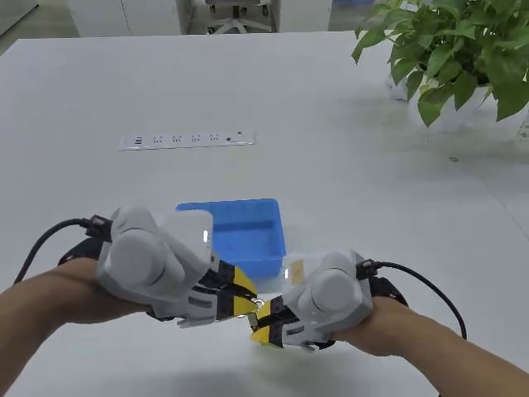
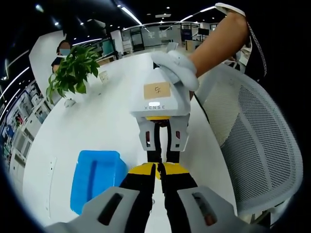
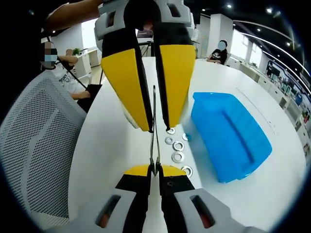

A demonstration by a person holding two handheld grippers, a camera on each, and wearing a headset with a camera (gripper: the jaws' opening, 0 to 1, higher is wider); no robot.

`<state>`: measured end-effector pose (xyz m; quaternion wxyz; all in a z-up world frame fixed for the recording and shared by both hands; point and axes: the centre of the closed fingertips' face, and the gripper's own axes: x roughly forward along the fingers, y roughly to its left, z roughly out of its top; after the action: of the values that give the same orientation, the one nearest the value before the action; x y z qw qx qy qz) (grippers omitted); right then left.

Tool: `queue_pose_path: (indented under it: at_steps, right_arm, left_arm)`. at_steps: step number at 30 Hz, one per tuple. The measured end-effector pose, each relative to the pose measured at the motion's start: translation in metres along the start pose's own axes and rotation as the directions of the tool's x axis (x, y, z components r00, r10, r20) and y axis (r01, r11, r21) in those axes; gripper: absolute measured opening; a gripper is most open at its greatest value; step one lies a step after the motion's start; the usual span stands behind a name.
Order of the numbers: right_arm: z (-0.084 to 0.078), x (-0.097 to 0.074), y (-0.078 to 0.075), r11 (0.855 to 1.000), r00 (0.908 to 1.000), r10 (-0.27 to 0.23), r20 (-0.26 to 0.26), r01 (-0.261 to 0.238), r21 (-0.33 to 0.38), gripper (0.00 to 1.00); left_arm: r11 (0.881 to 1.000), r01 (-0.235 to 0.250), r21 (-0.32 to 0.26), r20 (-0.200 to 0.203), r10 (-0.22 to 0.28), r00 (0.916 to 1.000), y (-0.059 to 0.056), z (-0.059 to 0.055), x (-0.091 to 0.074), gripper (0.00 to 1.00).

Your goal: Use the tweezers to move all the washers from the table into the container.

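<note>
Low in the head view my two grippers meet tip to tip in front of the blue container [image 1: 245, 238]. My left gripper [image 1: 245, 296] and my right gripper [image 1: 263, 322] both hold the thin metal tweezers [image 3: 154, 141]. In the right gripper view my right gripper [image 3: 154, 171] is shut on one end. The left gripper [image 3: 156, 127] comes down from the top, its yellow jaws close around the other end. Several washers [image 3: 178, 156] lie in a row on the white table between the tweezers and the container [image 3: 228, 131]. The left gripper view has my left gripper [image 2: 159, 171] facing the right gripper [image 2: 163, 156], container [image 2: 95, 179] to the left.
A potted plant [image 1: 455, 50] stands at the table's far right corner. A white power strip [image 1: 186, 140] lies beyond the container. A mesh chair [image 2: 252, 145] sits at the near table edge. People sit in the background.
</note>
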<state>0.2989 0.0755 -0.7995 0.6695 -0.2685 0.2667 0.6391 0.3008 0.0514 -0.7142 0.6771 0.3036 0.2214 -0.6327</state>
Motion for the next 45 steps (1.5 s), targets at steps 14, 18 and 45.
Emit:
queue_pose_path:
  at_steps: [14, 18, 45]
  right_arm:
    - [0.000, -0.001, -0.003, 1.000, 0.9999, -0.012, -0.010, 0.012, -0.012, 0.10]
    - [0.001, -0.002, -0.006, 1.000, 0.9998, -0.020, -0.008, 0.020, -0.016, 0.11]
    - [0.003, -0.001, -0.028, 0.997, 0.9980, -0.063, -0.005, 0.063, -0.038, 0.11]
  left_arm:
    - [1.000, 0.010, 0.007, 0.001, -0.010, 1.0000, -0.002, -0.002, -0.001, 0.07]
    - [1.000, 0.002, 0.009, 0.000, -0.002, 1.0000, 0.000, -0.002, -0.002, 0.06]
    - [0.999, -0.003, 0.040, -0.016, 0.003, 0.9999, 0.018, -0.003, -0.002, 0.06]
